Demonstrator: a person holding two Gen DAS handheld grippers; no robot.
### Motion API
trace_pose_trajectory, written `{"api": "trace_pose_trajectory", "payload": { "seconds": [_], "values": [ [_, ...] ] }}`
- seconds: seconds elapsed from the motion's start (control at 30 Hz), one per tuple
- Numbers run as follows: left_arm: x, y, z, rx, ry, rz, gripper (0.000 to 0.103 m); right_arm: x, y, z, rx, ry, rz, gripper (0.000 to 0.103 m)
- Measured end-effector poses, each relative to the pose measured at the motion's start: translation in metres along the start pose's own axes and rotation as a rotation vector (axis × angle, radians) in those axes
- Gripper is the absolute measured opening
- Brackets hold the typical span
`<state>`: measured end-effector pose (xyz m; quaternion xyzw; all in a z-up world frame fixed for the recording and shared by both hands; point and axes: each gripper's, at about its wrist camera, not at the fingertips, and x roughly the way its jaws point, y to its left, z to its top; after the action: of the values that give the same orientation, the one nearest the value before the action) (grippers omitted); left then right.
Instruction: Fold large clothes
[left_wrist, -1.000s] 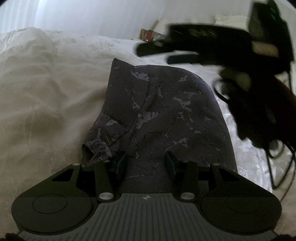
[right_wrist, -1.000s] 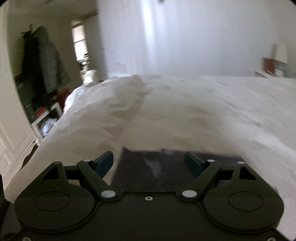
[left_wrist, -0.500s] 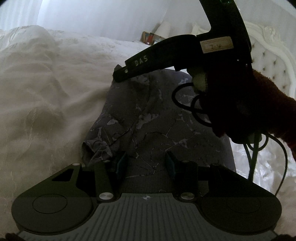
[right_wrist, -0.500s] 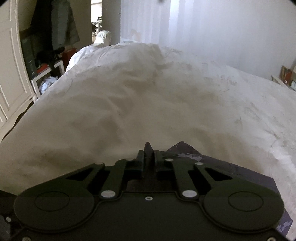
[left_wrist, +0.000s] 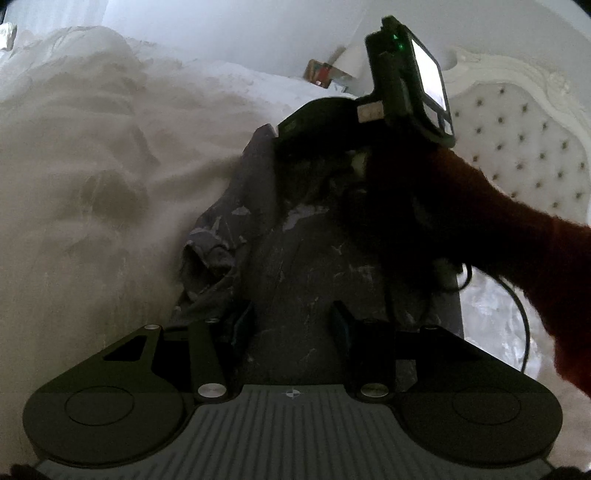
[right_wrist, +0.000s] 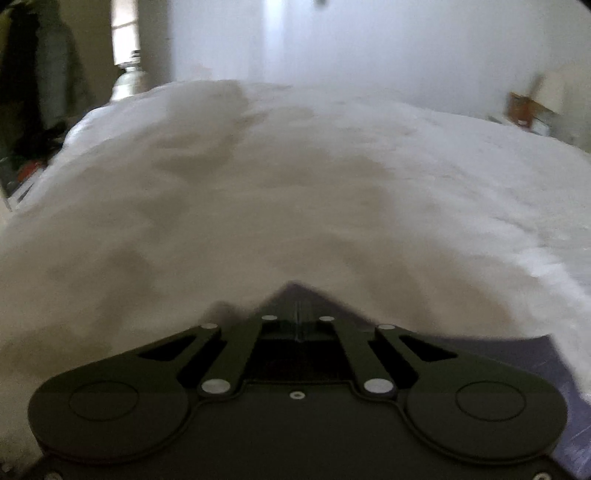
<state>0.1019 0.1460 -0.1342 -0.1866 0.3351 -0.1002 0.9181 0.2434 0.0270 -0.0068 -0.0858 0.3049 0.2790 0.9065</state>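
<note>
Presently listed: dark grey garment with a pale cracked-marble print (left_wrist: 295, 266), lying on the white textured bedspread (left_wrist: 92, 184). Left gripper (left_wrist: 291, 319): fingers apart, low over the garment's near edge, position unchanged from a second ago. Right gripper (right_wrist: 297, 314): fingers together, pinching the garment's far corner (right_wrist: 291, 291); a second ago its fingers stood apart. From the left wrist view, the right gripper has travelled toward the near edge, and the far corner now stands raised off the bedspread, where earlier the garment lay flat. Red-sleeved arm (left_wrist: 517, 229) crosses above the garment. White tufted headboard (left_wrist: 517, 140) at the right.
</note>
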Motion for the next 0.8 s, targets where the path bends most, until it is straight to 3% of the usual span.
{"api": "trace_pose_trajectory", "payload": {
  "seconds": [0.03,0.13,0.2,0.33,0.47,0.57,0.67,0.8],
  "values": [
    [0.0,0.0,0.001,0.004,-0.002,0.002,0.044,-0.004,-0.008,0.001,0.045,-0.001,0.023,0.004],
    [0.002,0.003,0.002,-0.01,0.002,-0.006,0.044,-0.043,-0.02,-0.004,0.082,-0.126,0.054,0.025],
    [0.003,0.003,0.001,-0.003,0.001,-0.003,0.044,-0.072,-0.024,-0.012,0.056,-0.175,0.02,0.052],
    [0.005,0.001,0.0,0.011,0.0,0.004,0.045,-0.124,-0.036,-0.043,0.004,-0.232,-0.09,0.055],
    [0.006,0.001,0.0,0.018,0.001,0.009,0.045,-0.153,-0.051,-0.071,0.05,-0.249,-0.186,0.055],
    [0.007,-0.002,-0.001,0.029,0.001,0.016,0.045,-0.14,-0.057,-0.086,0.095,-0.195,-0.208,0.055],
    [0.008,-0.005,-0.001,0.053,0.0,0.014,0.045,-0.085,-0.058,-0.1,0.096,0.006,-0.194,0.057],
    [0.01,-0.012,-0.002,0.095,-0.002,0.042,0.047,-0.077,-0.058,-0.1,0.142,-0.022,-0.207,0.058]
  ]
}}
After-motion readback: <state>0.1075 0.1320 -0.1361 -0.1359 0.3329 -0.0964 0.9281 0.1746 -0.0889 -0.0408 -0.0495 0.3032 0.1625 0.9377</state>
